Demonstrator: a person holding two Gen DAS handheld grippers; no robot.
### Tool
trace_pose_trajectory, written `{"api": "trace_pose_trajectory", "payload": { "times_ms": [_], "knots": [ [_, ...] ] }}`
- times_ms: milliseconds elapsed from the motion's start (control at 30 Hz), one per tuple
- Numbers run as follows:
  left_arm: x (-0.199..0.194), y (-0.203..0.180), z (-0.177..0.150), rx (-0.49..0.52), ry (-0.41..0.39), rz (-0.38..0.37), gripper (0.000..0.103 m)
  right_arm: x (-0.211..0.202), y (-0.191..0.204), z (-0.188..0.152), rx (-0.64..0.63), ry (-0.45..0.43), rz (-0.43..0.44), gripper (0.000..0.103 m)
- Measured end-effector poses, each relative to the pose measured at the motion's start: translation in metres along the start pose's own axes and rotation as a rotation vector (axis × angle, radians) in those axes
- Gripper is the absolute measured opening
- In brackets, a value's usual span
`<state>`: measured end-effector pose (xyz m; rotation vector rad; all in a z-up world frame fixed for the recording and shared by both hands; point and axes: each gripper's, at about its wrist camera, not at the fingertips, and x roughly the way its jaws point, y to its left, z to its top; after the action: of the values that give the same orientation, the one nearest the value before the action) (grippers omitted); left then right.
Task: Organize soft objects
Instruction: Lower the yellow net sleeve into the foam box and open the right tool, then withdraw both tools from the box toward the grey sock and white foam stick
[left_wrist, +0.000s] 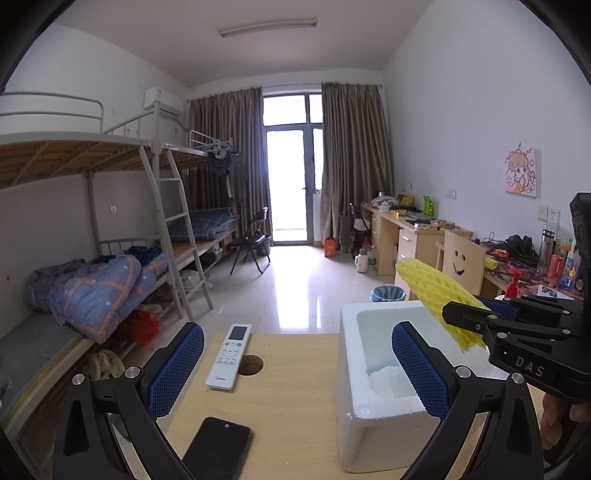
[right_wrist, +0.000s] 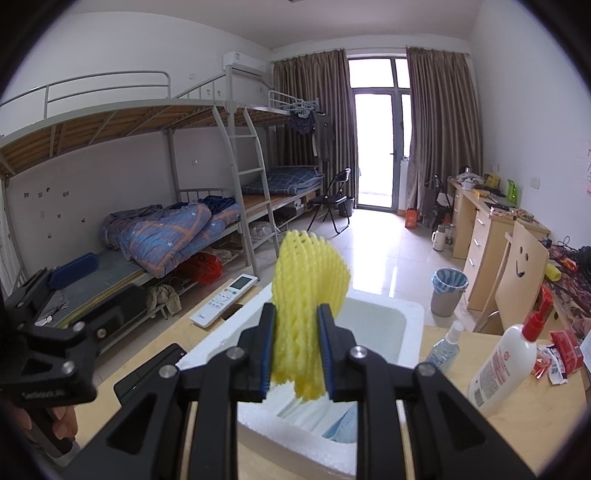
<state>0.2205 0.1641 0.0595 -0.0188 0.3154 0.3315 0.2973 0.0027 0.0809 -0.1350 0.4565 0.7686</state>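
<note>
Here the wooden table (left_wrist: 295, 387) carries everything, and the largest thing on it is the white foam box (right_wrist: 410, 325), open-topped and standing at about 3 o'clock from the table's round hole in the left wrist view. It looks like the bin for the soft things, since something pale blue and cloth-like already lies in its bottom at the near edge.

The right gripper (right_wrist: 297, 350) holds its jaws pressed in on the yellow foam fruit net (right_wrist: 306, 295), pinching the lower part so that the rest fans upward toward 12 o'clock. The net hangs right over the box's opening, which fits a drop straight in; judged from that, release is the step in hand.

The left gripper (left_wrist: 295, 369) stands spread wide with nothing between its blue pads (left_wrist: 177, 369), hovering low over the table at the box's near left corner, perhaps ready to steady it.

Hard items are left out: the lotion bottle (right_wrist: 502, 365) and small spray bottle (right_wrist: 443, 347) at 3 o'clock of the box, the white remote (left_wrist: 229, 356) and dark phone (left_wrist: 218, 448) at its 9 o'clock.
</note>
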Motion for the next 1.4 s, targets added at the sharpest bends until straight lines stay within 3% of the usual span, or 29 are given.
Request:
{"api": "trace_pose_trajectory", "payload": {
  "times_ms": [167, 200, 300, 533, 767, 1033, 1400],
  "knots": [
    [-0.002, 0.003, -0.002, -0.016, -0.005, 0.004, 0.102, 0.005, 0.002, -0.002, 0.003, 0.017, -0.024, 0.026],
    [-0.002, 0.005, -0.001, -0.022, -0.004, 0.004, 0.102, 0.005, 0.003, -0.002, 0.002, 0.018, -0.035, 0.031],
    [-0.001, 0.003, -0.001, -0.016, 0.0, -0.002, 0.102, 0.005, 0.002, -0.003, 0.008, 0.016, -0.05, 0.059],
    [-0.004, -0.001, -0.001, -0.011, -0.003, -0.008, 0.102, -0.003, 0.003, -0.002, 0.0, 0.003, -0.065, 0.081],
    [-0.005, 0.0, -0.001, -0.009, 0.001, -0.008, 0.102, -0.009, 0.001, 0.001, 0.014, 0.003, -0.066, 0.084],
    [-0.014, -0.004, 0.001, -0.013, -0.011, -0.023, 0.102, -0.033, -0.009, 0.001, 0.035, -0.037, -0.089, 0.102],
    [-0.039, -0.019, 0.004, -0.004, -0.035, -0.04, 0.102, -0.061, -0.018, 0.0, 0.064, -0.073, -0.102, 0.103]
  ]
}}
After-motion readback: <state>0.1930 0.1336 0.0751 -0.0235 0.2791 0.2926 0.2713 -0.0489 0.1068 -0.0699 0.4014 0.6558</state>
